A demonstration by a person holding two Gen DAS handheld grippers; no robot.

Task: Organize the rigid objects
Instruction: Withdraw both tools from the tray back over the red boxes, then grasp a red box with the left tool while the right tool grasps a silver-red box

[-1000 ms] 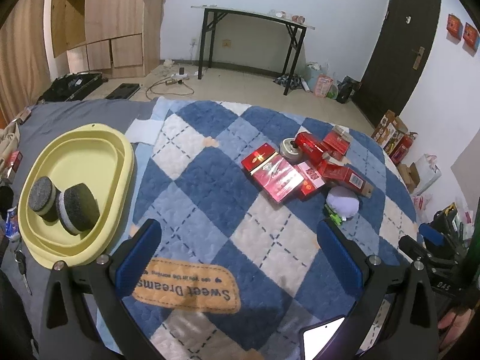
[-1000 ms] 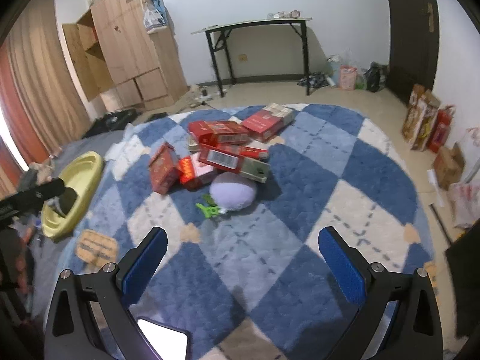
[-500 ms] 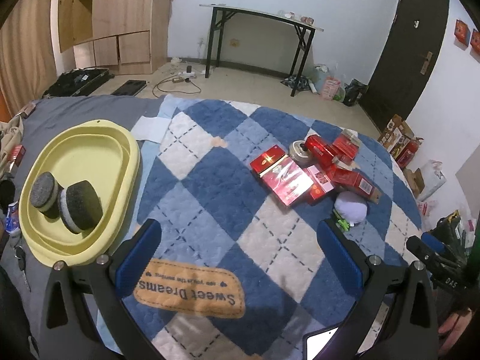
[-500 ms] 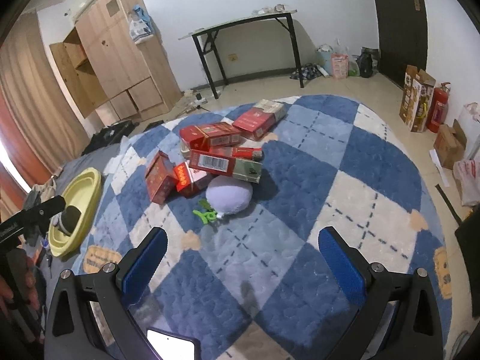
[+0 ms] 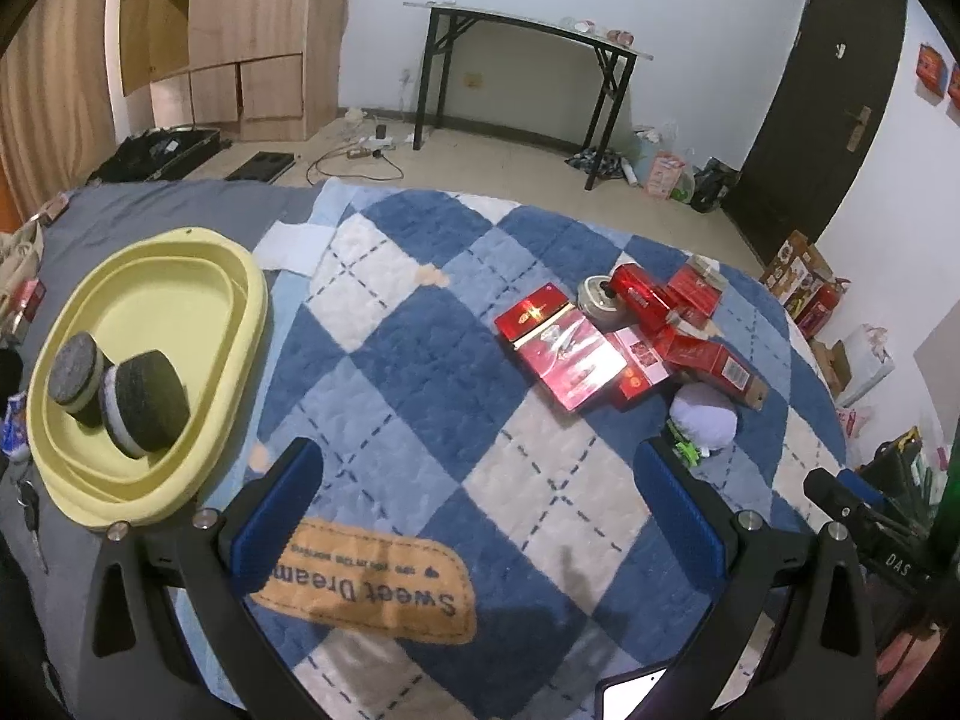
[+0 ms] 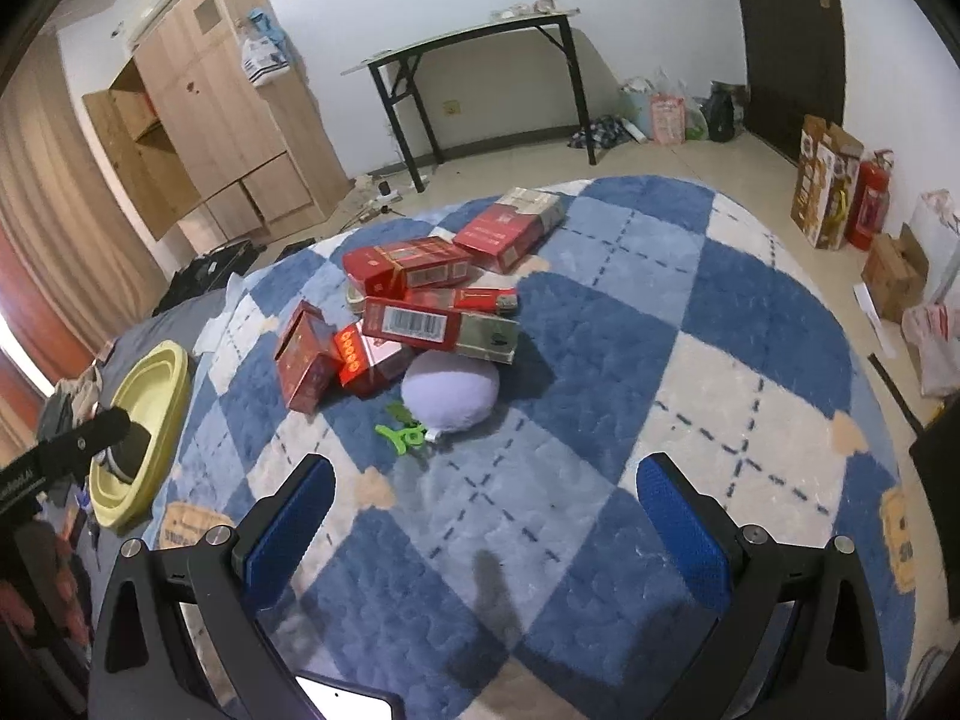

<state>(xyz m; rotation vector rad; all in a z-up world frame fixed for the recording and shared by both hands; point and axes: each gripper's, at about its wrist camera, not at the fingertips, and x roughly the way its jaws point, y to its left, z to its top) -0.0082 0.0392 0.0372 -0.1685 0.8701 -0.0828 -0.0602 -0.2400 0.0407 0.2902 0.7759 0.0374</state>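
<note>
1. a blue and white checked quilt (image 5: 420, 396) is covering the bed and carrying everything else; an orange "sweet dreams" patch (image 5: 366, 585) is sitting on it near the left gripper.
2. a yellow tub (image 5: 240, 288) is lying on the grey sheet at the quilt's left edge, well apart from the boxes.
3. two black sponges (image 5: 144, 396) are leaning against each other inside the tub, at its near end.
4. a heap of red boxes (image 6: 414, 294) is lying near the middle of the quilt, some stacked on others and touching; one with a barcode (image 6: 420, 321) is resting across the front of the heap.
5. a lilac plush (image 6: 450, 387) is lying just in front of the heap, touching the barcode box.
6. a round tin (image 5: 600, 300) is sitting among the boxes, partly hidden.
7. a green clip (image 6: 402, 432) is lying just beside the plush.
8. the left gripper (image 5: 480, 501) is hovering above the quilt with jaws spread wide, holding nothing.
9. the right gripper (image 6: 486, 516) is hanging over the quilt near the plush, jaws wide apart, gripping nothing.
</note>
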